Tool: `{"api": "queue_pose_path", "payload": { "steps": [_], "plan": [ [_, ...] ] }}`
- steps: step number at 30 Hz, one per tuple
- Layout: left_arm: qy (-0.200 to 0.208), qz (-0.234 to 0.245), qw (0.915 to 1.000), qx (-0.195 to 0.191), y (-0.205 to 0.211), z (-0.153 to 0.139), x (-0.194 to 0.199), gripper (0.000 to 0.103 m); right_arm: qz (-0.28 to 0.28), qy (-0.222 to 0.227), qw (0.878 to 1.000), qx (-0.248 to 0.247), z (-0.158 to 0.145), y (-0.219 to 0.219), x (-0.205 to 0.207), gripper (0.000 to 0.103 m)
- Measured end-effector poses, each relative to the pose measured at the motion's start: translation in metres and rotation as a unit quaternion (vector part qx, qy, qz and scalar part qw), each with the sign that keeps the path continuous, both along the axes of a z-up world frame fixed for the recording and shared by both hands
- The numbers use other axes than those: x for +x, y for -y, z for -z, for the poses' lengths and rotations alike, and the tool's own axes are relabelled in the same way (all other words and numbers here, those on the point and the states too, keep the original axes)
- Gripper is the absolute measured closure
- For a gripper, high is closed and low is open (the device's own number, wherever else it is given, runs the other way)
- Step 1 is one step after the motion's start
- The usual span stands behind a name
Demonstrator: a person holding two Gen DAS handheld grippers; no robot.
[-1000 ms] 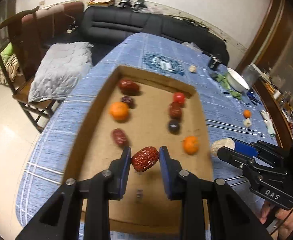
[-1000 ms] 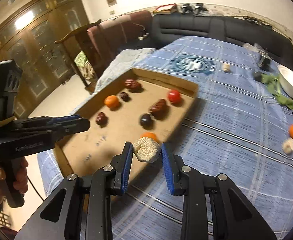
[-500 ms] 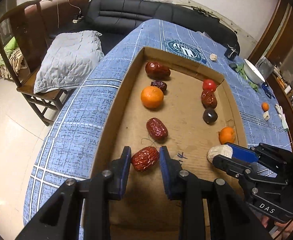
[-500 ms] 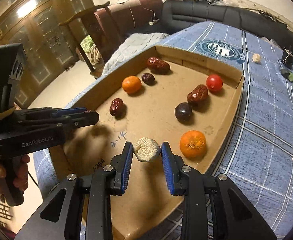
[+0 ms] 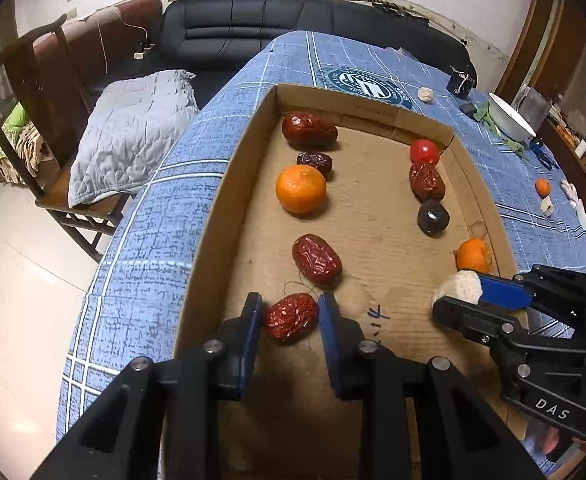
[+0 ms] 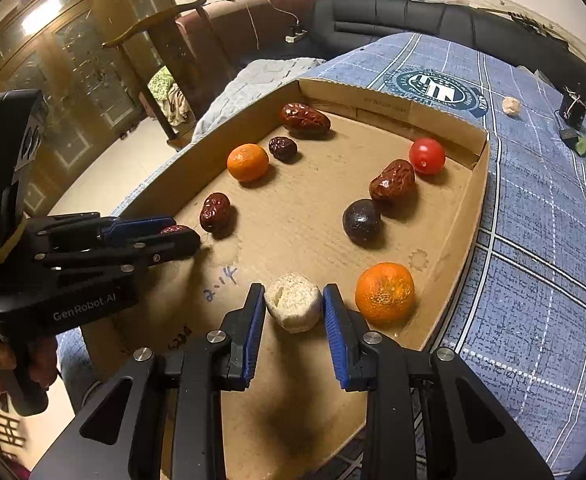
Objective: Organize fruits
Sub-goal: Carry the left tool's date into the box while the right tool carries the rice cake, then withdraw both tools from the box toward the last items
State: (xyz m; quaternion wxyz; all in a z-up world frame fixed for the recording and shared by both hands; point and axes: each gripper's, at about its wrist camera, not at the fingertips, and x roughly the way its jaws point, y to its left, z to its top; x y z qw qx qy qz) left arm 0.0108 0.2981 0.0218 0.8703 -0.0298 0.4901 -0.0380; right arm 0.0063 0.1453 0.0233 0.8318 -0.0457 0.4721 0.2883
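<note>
A shallow cardboard tray (image 5: pixel 229 184) (image 6: pixel 479 184) lies on the blue checked tablecloth and holds several fruits in two rows. My left gripper (image 5: pixel 291 318) is shut on a wrinkled red date (image 5: pixel 291 317) low over the tray's near left part; it also shows in the right wrist view (image 6: pixel 173 236). My right gripper (image 6: pixel 293 308) is shut on a pale rough lump (image 6: pixel 293 306), low over the tray's near right part beside an orange (image 6: pixel 385 294); it shows in the left wrist view (image 5: pixel 459 294) too.
In the tray lie red dates (image 5: pixel 317 260), an orange (image 5: pixel 301 189), a dark round fruit (image 5: pixel 433 217) and a red tomato (image 5: pixel 425 152). On the cloth to the right are a small orange (image 5: pixel 542 187), pale lumps (image 5: pixel 426 94) and a white bowl (image 5: pixel 511 122). A chair (image 5: pixel 93 132) stands left.
Both grippers moved forward and down over the tray with their loads; the date now sits just behind the left row and the pale lump next to the near orange.
</note>
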Motion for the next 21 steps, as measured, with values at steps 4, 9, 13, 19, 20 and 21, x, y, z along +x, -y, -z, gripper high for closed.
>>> {"api": "queue_pose_path", "payload": {
  "steps": [4,9,13,19,20,21],
  "plan": [
    [-0.001,0.0,1.0,0.005,0.001,0.0,0.001,0.071,-0.001,0.0,1.0,-0.002,0.0,0.001,0.0,0.075],
    [-0.003,-0.001,0.9999,0.012,0.002,0.0,-0.002,0.068,-0.003,0.001,1.0,-0.008,-0.001,0.003,0.0,0.073],
    [-0.002,-0.012,0.9999,0.01,-0.001,-0.002,-0.004,0.058,-0.004,0.006,1.0,-0.016,-0.004,0.005,-0.004,0.071],
    [-0.003,-0.026,0.9996,0.009,-0.002,-0.005,-0.009,0.051,-0.004,0.006,1.0,-0.018,-0.01,0.014,-0.01,0.07],
    [-0.003,-0.027,0.9996,0.008,-0.002,-0.006,-0.01,0.048,-0.004,0.007,1.0,-0.019,-0.011,0.015,-0.011,0.07],
    [-0.002,-0.029,0.9996,0.007,-0.001,-0.007,-0.012,0.047,-0.005,0.007,1.0,-0.018,-0.013,0.017,-0.013,0.067]
  ]
}}
